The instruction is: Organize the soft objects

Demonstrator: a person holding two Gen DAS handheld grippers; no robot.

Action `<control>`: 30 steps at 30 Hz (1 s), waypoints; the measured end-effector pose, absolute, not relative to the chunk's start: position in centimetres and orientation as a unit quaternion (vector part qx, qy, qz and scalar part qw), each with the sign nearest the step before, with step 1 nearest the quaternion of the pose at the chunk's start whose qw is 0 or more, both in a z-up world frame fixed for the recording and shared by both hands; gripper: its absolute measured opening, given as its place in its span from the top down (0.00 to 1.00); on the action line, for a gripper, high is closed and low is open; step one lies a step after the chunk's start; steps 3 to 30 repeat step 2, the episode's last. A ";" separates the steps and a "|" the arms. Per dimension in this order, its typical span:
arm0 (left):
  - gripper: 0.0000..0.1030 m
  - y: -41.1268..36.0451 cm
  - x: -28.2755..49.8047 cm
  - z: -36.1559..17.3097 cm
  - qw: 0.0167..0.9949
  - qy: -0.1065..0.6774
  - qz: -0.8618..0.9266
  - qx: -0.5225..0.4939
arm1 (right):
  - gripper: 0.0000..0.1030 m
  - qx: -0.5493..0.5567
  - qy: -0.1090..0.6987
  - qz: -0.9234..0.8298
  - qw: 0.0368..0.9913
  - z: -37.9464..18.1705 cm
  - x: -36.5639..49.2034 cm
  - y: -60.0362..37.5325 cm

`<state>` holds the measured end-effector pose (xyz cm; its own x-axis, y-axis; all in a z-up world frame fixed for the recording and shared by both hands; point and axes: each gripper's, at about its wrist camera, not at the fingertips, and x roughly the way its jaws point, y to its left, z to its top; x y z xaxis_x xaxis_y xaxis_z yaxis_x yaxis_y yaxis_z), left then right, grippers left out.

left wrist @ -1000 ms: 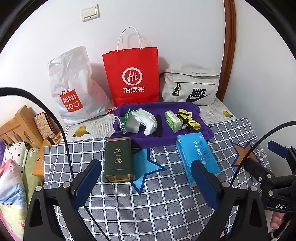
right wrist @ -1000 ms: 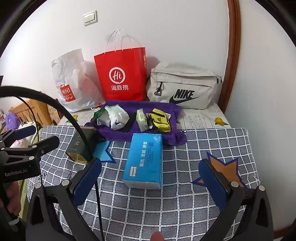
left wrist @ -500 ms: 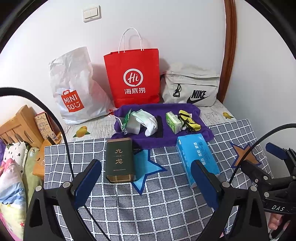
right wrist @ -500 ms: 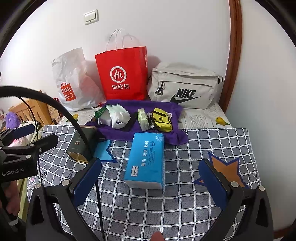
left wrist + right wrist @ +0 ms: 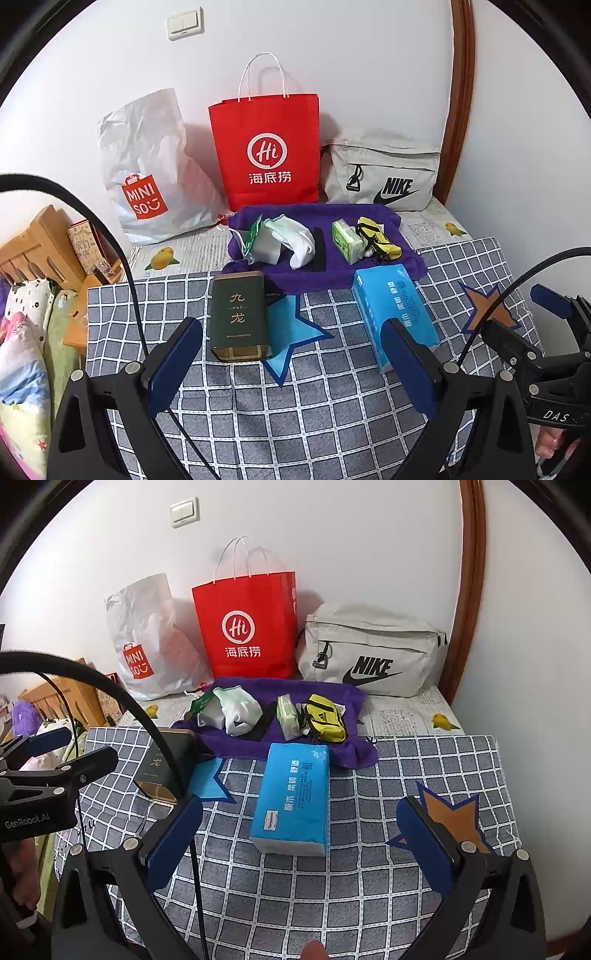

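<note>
I've got both sets of jaws wide and empty, left gripper point(image 5: 291, 354) and right gripper point(image 5: 299, 834) hovering near the checked surface point(image 5: 369, 886). Soft bits sit on the purple towel point(image 5: 388, 225) at the far side, blue tissue pack point(image 5: 293, 797) just nearer. Could be sorting ahead or finished; can't tell

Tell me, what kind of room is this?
Probably a bedroom at home. A checkered cloth covers what may be a bed, patterned bedding is piled at the left, and shopping bags like the red Haidilao bag lean against the wall.
</note>
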<state>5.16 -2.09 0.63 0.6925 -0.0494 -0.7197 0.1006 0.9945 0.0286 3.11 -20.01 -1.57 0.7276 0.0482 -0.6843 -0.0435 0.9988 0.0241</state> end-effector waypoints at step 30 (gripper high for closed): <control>0.05 -2.0 5.2 0.6 0.919 0.390 -0.040 0.033 | 0.00 0.005 0.369 0.029 0.929 -1.6 3.1 -20.0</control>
